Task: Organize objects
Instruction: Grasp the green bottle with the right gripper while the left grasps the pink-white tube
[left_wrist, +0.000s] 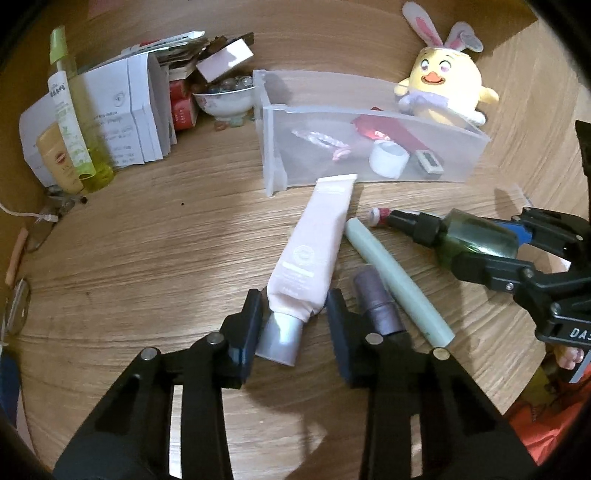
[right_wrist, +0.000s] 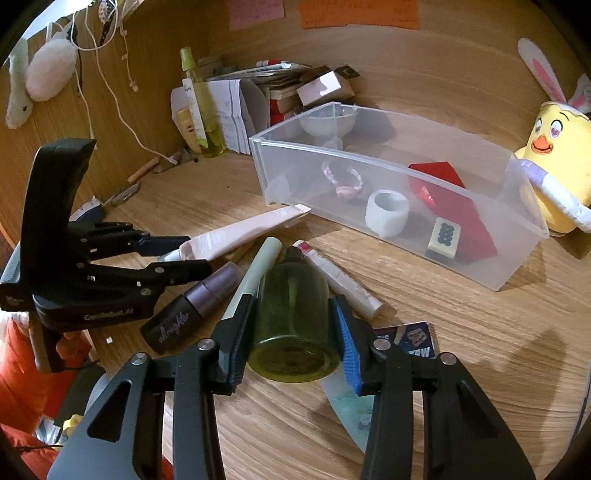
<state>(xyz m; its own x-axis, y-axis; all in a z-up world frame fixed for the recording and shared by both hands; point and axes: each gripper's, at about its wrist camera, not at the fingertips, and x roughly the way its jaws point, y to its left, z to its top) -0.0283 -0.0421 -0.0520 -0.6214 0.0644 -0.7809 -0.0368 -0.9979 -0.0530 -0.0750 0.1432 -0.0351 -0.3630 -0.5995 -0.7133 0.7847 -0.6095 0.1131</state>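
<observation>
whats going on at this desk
A person is tidying a wooden desk with two handheld grippers. The left gripper sits around the cap end of a pink tube; the right gripper is clamped on a green spray bottle. Both items still lie on the desk, short of the clear bin.

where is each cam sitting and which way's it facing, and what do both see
Left wrist: sits on the left hand-held gripper, looking forward and down at the desk along its fingers, which close on the pink tube; the right hand-held gripper shows at the right edge.
Right wrist: sits on the right hand-held gripper, looking forward and down at the green bottle between its pads; the left hand-held gripper shows at left.
Shared: clear bin, yellow plush, tube, bottle.
</observation>
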